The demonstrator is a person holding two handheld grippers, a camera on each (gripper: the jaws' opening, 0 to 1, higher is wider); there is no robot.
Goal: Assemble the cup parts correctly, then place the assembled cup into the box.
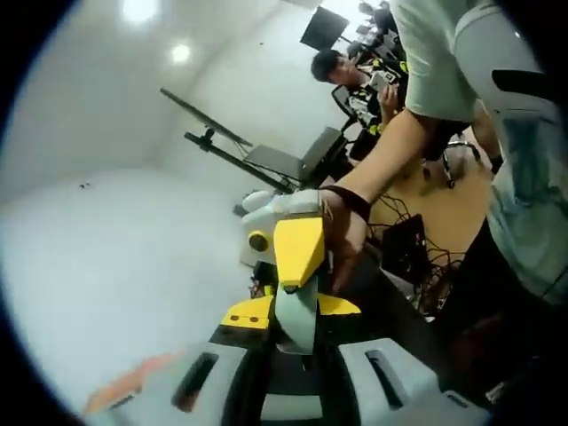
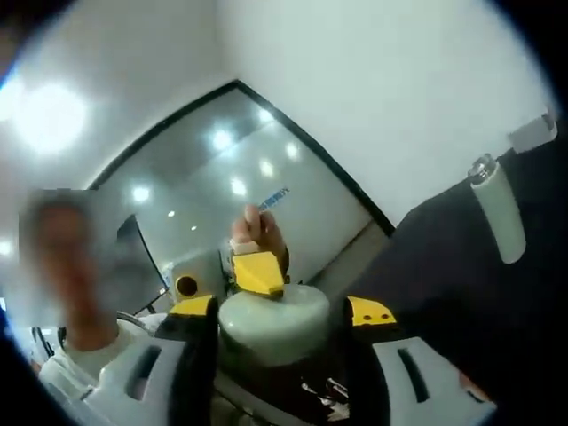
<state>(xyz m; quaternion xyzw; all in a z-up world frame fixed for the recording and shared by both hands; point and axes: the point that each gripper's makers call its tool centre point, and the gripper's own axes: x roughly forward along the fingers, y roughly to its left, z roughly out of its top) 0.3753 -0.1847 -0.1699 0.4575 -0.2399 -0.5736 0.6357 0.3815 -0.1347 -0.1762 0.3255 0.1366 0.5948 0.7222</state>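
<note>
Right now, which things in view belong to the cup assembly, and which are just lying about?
Job:
pale green cup part clamped between right gripper jaws
left gripper
white cylindrical bottle body on dark surface

Lying about:
laptop
black tripod
cables

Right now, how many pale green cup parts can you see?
2. One rounded cup part sits between the right tool's jaws, also seen in the left gripper view. One tall bottle-shaped part lies on the dark table. Others may be hidden.
</note>
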